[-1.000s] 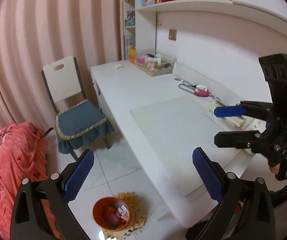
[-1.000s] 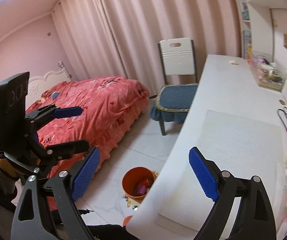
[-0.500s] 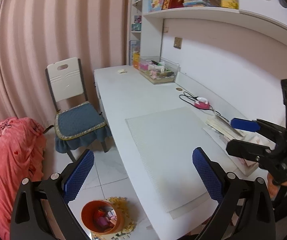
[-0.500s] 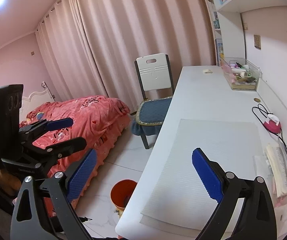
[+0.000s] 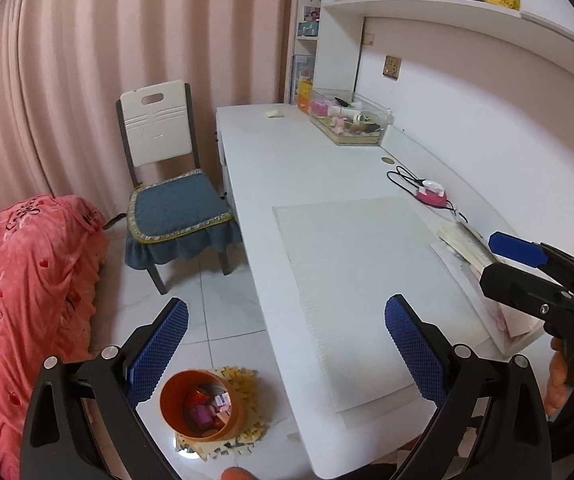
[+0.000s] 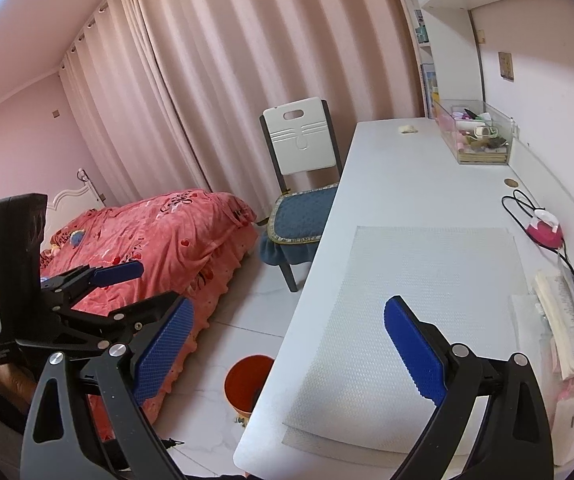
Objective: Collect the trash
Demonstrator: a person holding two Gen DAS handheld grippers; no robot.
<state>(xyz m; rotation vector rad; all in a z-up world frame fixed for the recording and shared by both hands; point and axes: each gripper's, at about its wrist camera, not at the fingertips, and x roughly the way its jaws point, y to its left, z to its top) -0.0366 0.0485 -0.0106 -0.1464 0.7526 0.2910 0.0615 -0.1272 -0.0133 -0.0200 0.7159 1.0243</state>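
An orange bin [image 5: 175,396] holding colourful wrappers stands on the floor on a yellow puzzle mat, just left of the white desk [image 5: 307,168]. In the right wrist view the orange bin [image 6: 247,376] is partly hidden by the desk [image 6: 407,184] edge. A small crumpled scrap [image 5: 275,113] lies at the desk's far end, also visible as the scrap [image 6: 408,129]. My left gripper [image 5: 287,352] hangs open over the floor and desk edge, holding nothing. My right gripper [image 6: 289,352] is open over the desk's near edge, holding nothing. Each wrist view shows the other: right gripper [image 5: 491,262], left gripper [image 6: 155,284].
A chair with a blue cushion [image 5: 175,204] stands at the desk's far left. A red-covered bed [image 6: 159,236] fills the left. On the desk lie a ribbed mat [image 5: 351,280], a clear box [image 5: 347,122], a pink corded device [image 5: 431,196] and stacked papers [image 6: 571,328].
Both views have swung and levelled, bringing the desk more to the centre. The right gripper has slid to the lower right edge of the left wrist view. Both stay open.
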